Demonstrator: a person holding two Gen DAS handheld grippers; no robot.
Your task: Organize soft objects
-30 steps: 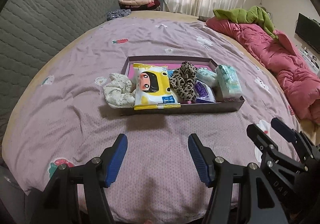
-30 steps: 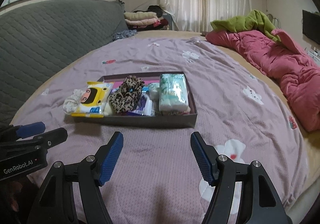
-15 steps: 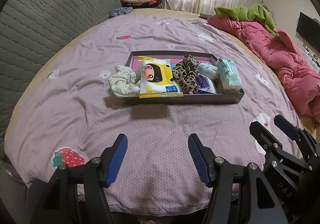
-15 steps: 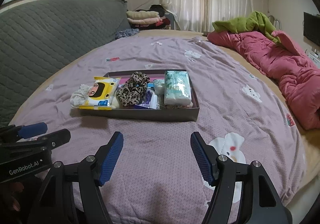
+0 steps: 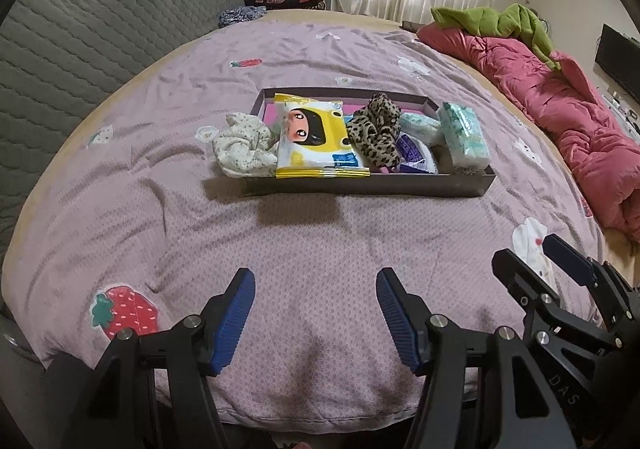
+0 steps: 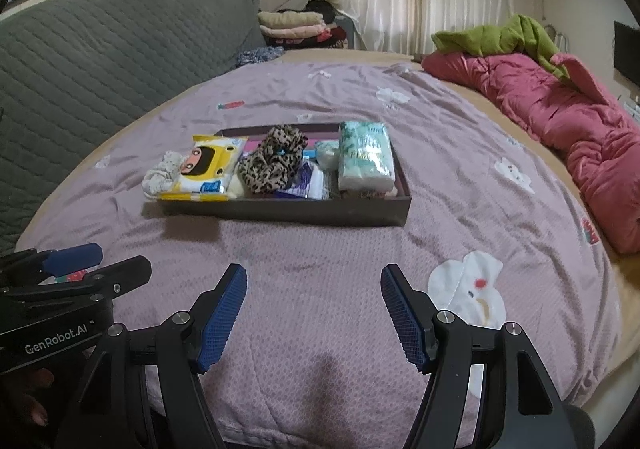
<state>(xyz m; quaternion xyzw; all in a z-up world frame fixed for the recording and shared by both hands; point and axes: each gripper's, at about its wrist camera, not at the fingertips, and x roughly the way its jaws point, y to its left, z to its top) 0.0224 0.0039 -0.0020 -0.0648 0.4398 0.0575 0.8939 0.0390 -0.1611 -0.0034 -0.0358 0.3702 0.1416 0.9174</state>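
Blue-padded, both the left gripper (image 5: 316, 313) and right gripper (image 6: 313, 311) hang wide and empty above the bedspread (image 5: 320, 241), well short of the box (image 5: 360, 185).

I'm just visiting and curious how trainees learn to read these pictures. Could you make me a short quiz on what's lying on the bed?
1. True or false: the left tongs grip the leopard-print scrunchie.
2. Which item hangs over the left end of the tray? A) green tissue pack B) floral cream scrunchie C) red quilt
3. Fill in: the yellow wipes pack shows a cartoon ____.

Key: 1 false, both the left tongs and the right tongs are open and empty, short of the tray. 2 B. 3 face.
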